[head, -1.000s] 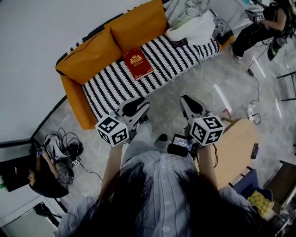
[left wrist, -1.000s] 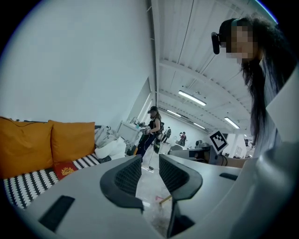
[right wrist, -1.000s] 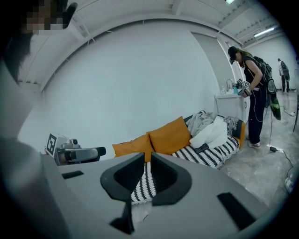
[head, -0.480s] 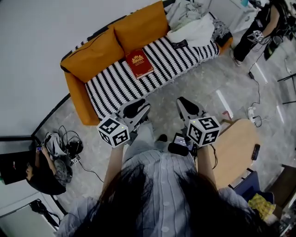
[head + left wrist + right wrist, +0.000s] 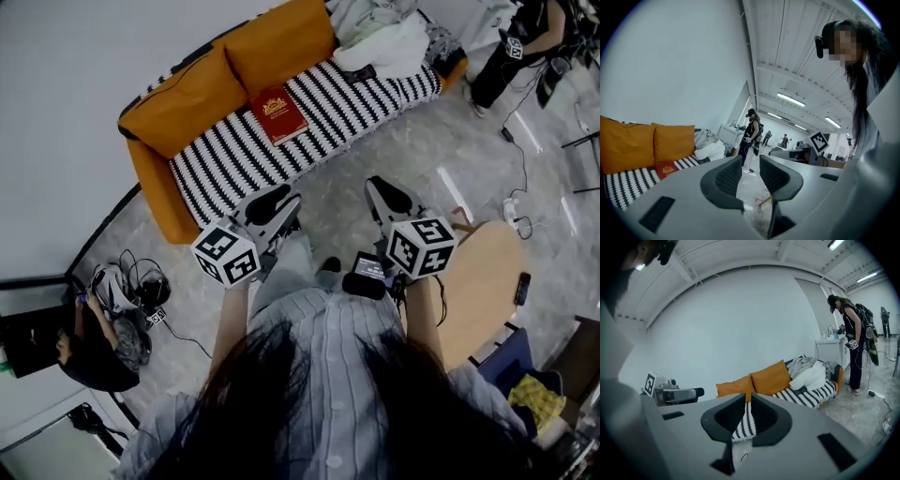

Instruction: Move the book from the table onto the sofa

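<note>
Head view, looking steeply down over the person's forearms. A red hardcover book with a gold crest lies flat on the black-and-white striped seat of an orange sofa. It rests just in front of the two orange back cushions and well apart from the heap of pale clothing at the sofa's far end. The round pale-wood tabletop stands at the person's right with no book on it, so the transfer appears complete. The left tool has its jaws parted, and the left gripper view shows only floor between them. The right tool has its jaws drawn nearly together on nothing. Both tools point towards the sofa from well short of it, over bare floor, a posture consistent with empty tools that have no further work on the book.
</note>
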Demonstrator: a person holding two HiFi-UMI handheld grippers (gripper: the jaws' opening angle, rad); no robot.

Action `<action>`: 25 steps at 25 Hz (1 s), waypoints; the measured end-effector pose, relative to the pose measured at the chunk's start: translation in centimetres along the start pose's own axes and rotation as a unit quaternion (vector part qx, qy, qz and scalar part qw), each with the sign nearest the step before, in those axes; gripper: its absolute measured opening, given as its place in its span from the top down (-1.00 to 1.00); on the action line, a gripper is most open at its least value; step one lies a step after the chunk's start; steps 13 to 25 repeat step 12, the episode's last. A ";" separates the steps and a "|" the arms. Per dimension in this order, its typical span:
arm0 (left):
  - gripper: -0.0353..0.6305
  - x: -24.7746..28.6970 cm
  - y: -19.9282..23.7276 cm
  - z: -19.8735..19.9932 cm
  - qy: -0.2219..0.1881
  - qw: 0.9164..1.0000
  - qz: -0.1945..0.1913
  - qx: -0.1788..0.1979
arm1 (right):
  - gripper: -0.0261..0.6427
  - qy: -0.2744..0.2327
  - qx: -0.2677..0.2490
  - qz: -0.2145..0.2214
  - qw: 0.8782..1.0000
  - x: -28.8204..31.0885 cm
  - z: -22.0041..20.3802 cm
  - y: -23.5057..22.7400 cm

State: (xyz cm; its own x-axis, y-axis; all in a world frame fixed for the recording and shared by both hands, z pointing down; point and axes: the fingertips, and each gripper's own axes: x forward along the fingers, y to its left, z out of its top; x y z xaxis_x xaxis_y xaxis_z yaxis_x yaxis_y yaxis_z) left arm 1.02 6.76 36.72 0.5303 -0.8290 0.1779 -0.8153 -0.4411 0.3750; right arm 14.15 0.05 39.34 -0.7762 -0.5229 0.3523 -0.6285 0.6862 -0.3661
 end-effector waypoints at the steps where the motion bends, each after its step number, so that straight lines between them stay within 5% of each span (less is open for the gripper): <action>1: 0.51 0.0 0.1 0.1 -0.001 1.000 0.000 0.001 | 0.78 -0.001 0.000 -0.003 1.000 0.0 0.1 -0.1; 25: 0.51 1.3 0.7 0.2 0.001 1.000 -0.007 0.001 | 0.78 -0.005 0.007 -0.028 1.000 -0.2 0.4 -2.4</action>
